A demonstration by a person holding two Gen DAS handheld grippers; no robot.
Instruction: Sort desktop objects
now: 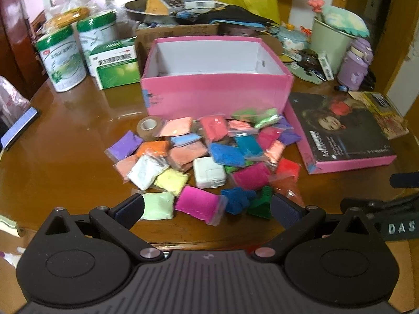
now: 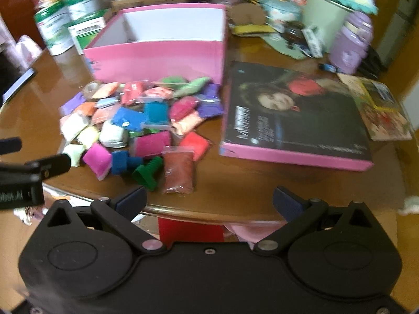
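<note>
A pile of several small colored clay packets (image 1: pixel 209 154) lies on the brown table in front of an open pink box (image 1: pixel 217 91) with a white, empty inside. The pile also shows in the right wrist view (image 2: pixel 141 120), as does the box (image 2: pixel 159 57). A white charger block (image 1: pixel 209 172) and a brown tape roll (image 1: pixel 149 127) lie in the pile. My left gripper (image 1: pixel 208 206) is open, just before the magenta packet (image 1: pixel 199 204) at the pile's near edge. My right gripper (image 2: pixel 209 200) is open and empty over the table's near edge, right of the pile.
The pink box lid (image 1: pixel 340 136) with a dark picture lies right of the pile. Green-and-white cans (image 1: pixel 61 60) and a green carton (image 1: pixel 116 65) stand at the back left. A purple bottle (image 1: pixel 356 64), a pale green pot (image 1: pixel 332 44) and clutter stand at the back. A phone (image 1: pixel 19 127) lies at the left.
</note>
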